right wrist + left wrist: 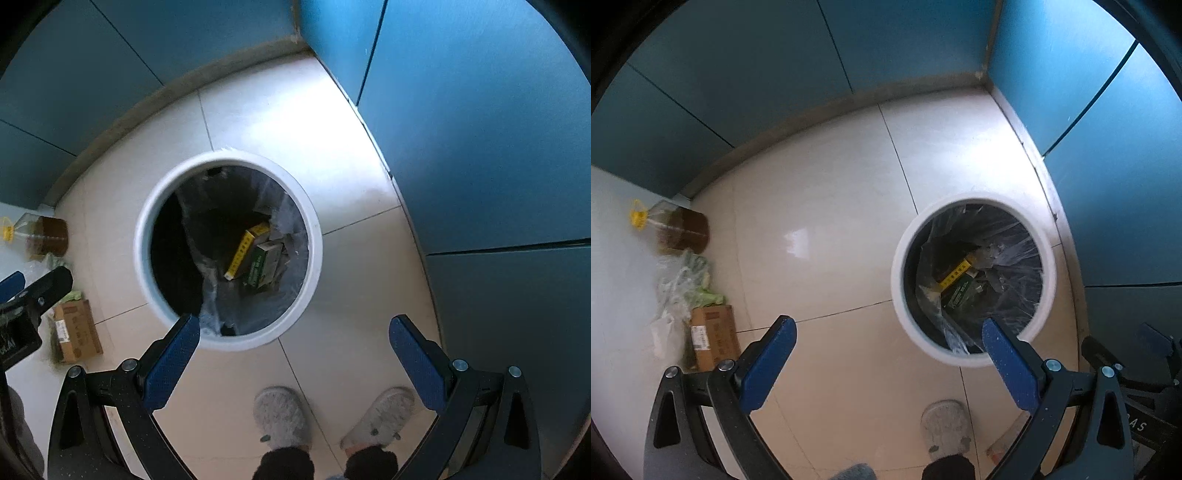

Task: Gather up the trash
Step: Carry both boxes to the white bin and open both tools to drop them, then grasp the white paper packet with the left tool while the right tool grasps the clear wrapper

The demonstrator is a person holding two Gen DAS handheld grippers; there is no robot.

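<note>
Nearest of all, the left gripper [888,326] was pointed down at the floor [820,192], and its jaws were spread wide with nothing between them. The right gripper [293,325] was pointed down too, with its jaws just as wide and just as empty. No trash was held by either one.

Close by, at the bottom of the right wrist view, two fluffy grey slippers [282,417] were seen on the pale floor tiles, with dark trouser legs above them. A bit of the left gripper was also seen at the left edge of that view.

A little farther out stood a round white bin [147,258], lined with a see-through plastic bag [291,221]. The trash was down inside it: a yellow box [245,249] lay touching a green box [264,266] at the bottom. In the left wrist view the same bin [897,273] was seen to the right, partly covered by one blue finger of the left gripper.

On the left, near a white wall, a brown cardboard box [714,336] was seen lying on the floor. Just beyond it lay a crumpled plastic bag with something green in it [687,284]. Farther still stood a clear bottle with a yellow handle [676,230], with a brown liquid in it.

Farthest away, blue panels [738,74] were seen standing all around the corner of the room.
</note>
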